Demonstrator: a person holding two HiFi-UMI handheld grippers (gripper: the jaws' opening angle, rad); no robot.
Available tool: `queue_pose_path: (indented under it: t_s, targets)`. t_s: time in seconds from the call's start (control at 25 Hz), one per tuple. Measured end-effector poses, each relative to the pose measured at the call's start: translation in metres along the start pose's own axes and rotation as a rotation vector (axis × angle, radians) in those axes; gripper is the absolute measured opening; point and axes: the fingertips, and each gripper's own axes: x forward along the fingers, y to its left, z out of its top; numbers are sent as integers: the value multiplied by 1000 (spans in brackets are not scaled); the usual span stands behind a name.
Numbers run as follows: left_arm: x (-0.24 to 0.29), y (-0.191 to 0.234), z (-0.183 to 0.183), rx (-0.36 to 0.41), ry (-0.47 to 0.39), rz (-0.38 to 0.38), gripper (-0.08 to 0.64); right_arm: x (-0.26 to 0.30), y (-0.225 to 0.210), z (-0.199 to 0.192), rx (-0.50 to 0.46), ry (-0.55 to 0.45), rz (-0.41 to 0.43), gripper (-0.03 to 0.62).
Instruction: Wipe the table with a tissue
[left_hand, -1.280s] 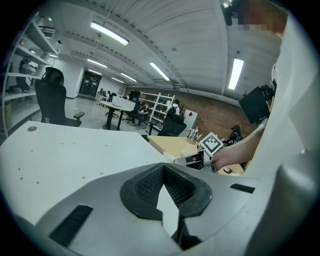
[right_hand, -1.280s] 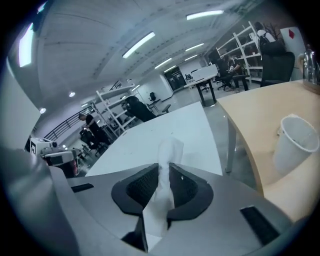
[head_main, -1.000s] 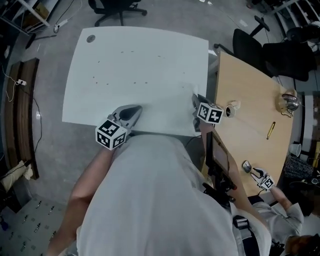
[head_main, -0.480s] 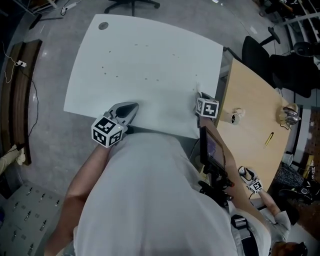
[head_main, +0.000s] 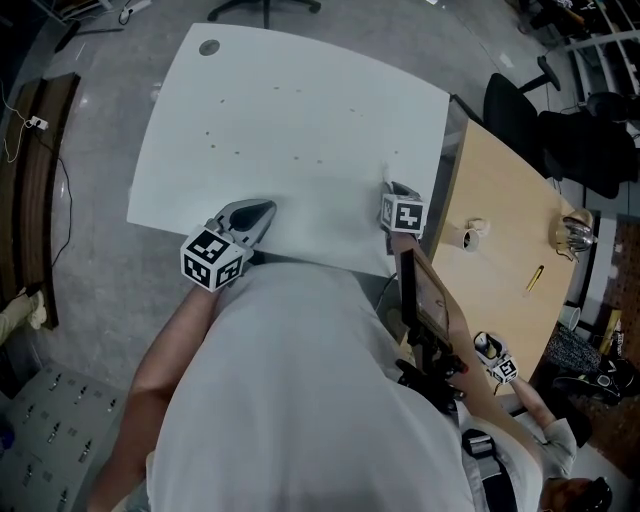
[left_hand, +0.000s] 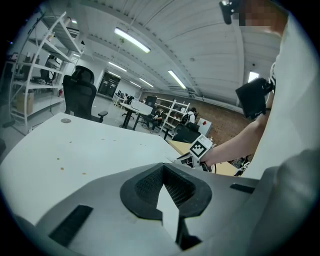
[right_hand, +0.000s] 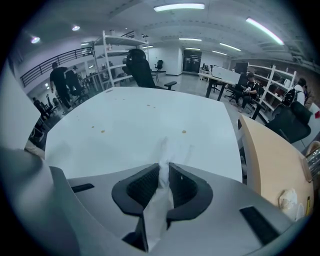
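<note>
The white table (head_main: 300, 90) carries a few small brown spots (head_main: 298, 158) across its middle. My right gripper (head_main: 390, 186) hovers at the table's near right corner, shut on a white tissue (right_hand: 161, 195). The tissue runs up between the jaws and pokes out past the tips toward the table (right_hand: 135, 125). At the near edge on the left, my left gripper (head_main: 266, 211) is shut with nothing in it. In the left gripper view its tips (left_hand: 163, 166) meet over the tabletop, and the right gripper's marker cube (left_hand: 200, 147) shows beyond.
A wooden table (head_main: 500, 200) adjoins on the right, holding a tape roll (head_main: 469, 236) and a pen (head_main: 535, 279). Black office chairs (head_main: 520, 105) stand behind it. Another person's gripper (head_main: 494, 361) is at the lower right. A round grommet (head_main: 208, 47) marks the far left corner.
My right gripper has edged a little left and farther over the table's corner with the tissue. The left gripper has stayed at the near edge.
</note>
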Motion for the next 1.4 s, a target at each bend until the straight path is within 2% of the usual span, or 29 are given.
queue_pose_path:
  t_s: [0.44,0.56,0.8,1.24,1.4]
  targets:
    - [-8,20,3,-3,7,-8,5,6,37,13,73,-28,42,66]
    - [-10,27,3,-6,5,-7,5,9,55,18,64,-28,64,66]
    - [-18,37,3,-10,5,-10,5,10,70,23,44,-20,34,66]
    - [-29,55,6,-13,-9,-8,5,20,127,35,27,-25,117,66]
    - [-35,61,3,-20,-8,-9,5,24,140,39,36,-24,116,66]
